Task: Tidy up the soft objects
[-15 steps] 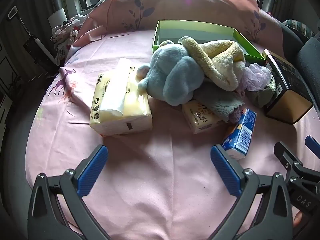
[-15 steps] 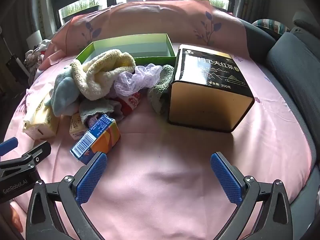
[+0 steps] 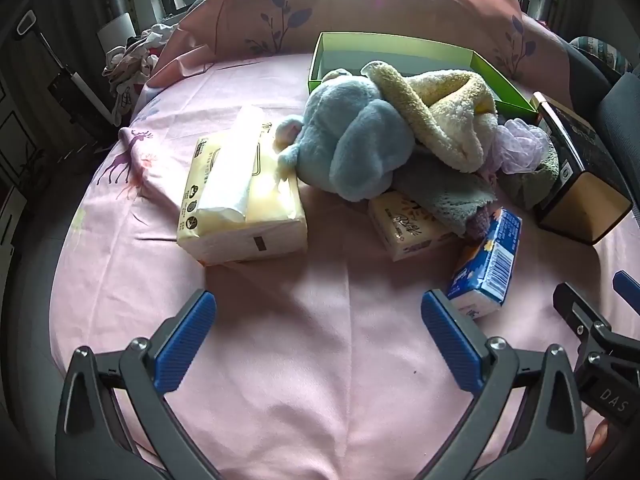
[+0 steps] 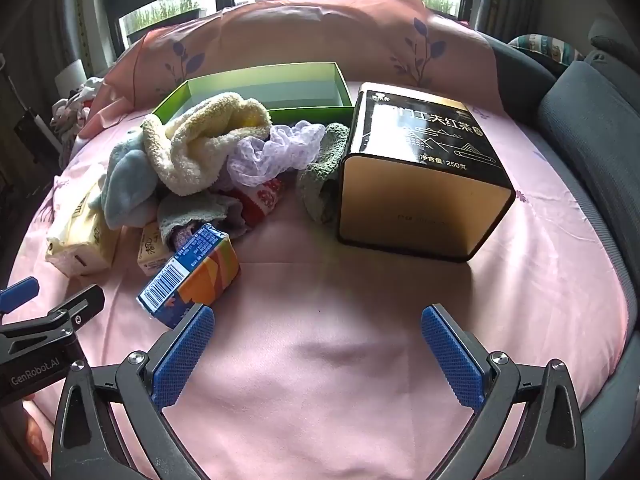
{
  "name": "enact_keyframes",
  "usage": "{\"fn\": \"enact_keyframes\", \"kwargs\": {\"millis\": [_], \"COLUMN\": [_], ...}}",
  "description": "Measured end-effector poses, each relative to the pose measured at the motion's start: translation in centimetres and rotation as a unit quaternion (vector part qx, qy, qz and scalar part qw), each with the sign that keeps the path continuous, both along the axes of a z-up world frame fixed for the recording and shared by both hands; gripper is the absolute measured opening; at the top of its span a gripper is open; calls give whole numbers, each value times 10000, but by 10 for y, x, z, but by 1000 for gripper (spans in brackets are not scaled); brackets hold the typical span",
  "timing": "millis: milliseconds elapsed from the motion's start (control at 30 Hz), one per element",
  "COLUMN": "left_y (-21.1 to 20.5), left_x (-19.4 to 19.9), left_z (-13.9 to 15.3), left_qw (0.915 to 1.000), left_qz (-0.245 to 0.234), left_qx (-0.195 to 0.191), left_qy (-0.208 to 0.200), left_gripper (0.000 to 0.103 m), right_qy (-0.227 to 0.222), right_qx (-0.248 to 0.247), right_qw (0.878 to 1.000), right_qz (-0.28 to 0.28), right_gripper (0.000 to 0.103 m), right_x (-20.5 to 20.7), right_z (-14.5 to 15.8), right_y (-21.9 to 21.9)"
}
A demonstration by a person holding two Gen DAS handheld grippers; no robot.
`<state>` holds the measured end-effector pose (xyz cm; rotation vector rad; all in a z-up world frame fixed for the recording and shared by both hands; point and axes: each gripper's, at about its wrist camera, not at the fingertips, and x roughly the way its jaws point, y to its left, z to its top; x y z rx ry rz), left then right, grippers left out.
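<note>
Above the pink bed (image 3: 320,380), the left claw (image 3: 318,344) and right claw (image 4: 318,346) both hang spread wide, holding nothing. Just ahead of the left claw's right finger lies a blue pack (image 3: 486,268); farther ahead sit a tissue pack (image 3: 240,204), a blue plush (image 3: 352,148) and a cream towel (image 3: 448,120) heaped together. Beyond the right claw stands a tin (image 4: 420,184), with a green box (image 4: 264,92) behind the heap.
</note>
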<state>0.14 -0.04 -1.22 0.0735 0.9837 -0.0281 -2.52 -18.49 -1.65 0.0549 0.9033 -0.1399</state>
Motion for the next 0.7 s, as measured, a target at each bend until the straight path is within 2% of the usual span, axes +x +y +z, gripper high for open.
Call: {"fn": "enact_keyframes", "kwargs": {"millis": [700], "left_y": [1], "left_x": [0], "left_z": [3], "left_qw": [9999], "left_qz": [-100], "left_qx": [-21], "left_qy": [-26], "left_gripper": [102], "right_qy": [-15], "right_qx": [3], "right_qw": [10000], "right_qz": [81], "right_gripper": [103], "right_x": [-1], "right_z": [1], "right_y": [3]}}
